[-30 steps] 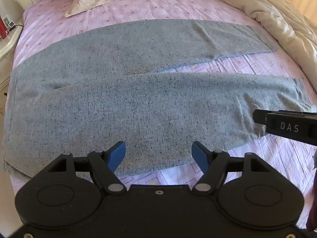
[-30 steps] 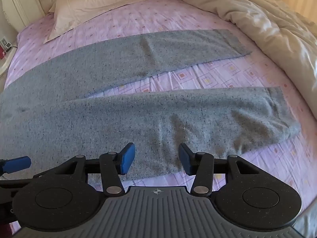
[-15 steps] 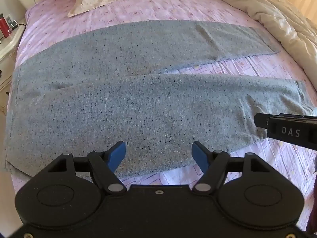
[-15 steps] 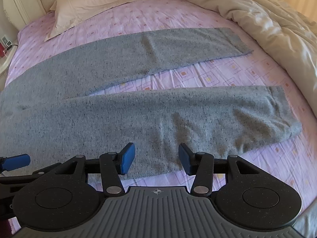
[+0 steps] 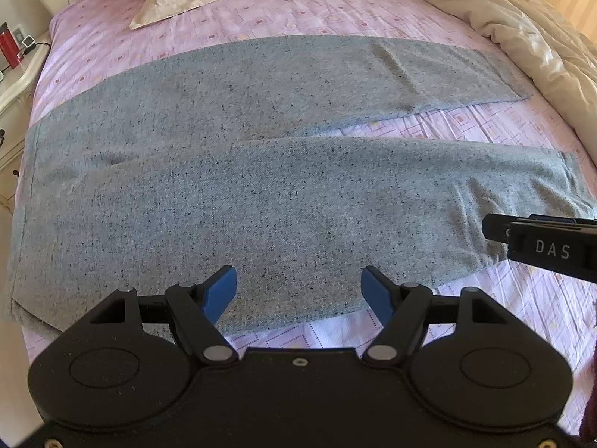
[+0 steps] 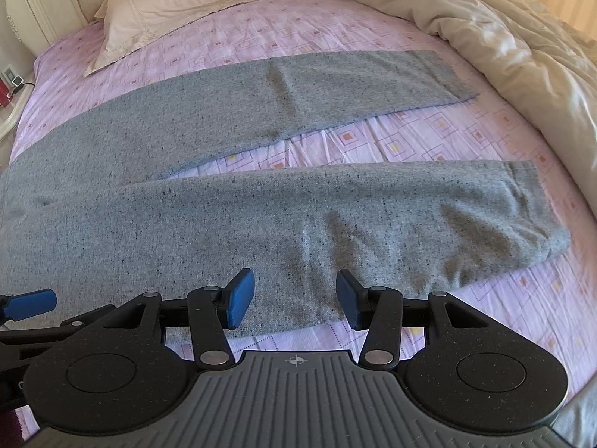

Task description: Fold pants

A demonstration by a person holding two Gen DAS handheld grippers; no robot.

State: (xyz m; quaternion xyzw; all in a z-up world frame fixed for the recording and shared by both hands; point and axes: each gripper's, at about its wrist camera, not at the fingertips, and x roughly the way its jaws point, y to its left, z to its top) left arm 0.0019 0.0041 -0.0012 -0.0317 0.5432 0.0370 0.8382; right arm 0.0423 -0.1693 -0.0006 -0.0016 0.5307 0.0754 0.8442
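Grey pants [image 5: 261,186] flat on pink bedsheet [image 5: 261,11], legs spread apart – soft, limp knit, likely light; best pinched at near leg's edge. Left gripper [image 5: 298,291], right gripper [image 6: 294,295] – both gaping, empty, above that edge

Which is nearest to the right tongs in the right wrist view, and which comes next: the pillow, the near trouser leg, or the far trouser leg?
1. Near trouser leg, just in front of the right tongs.
2. Far trouser leg, farther up the bed, across a gap of pink sheet.
3. Pillow, at the head of the bed, upper left.
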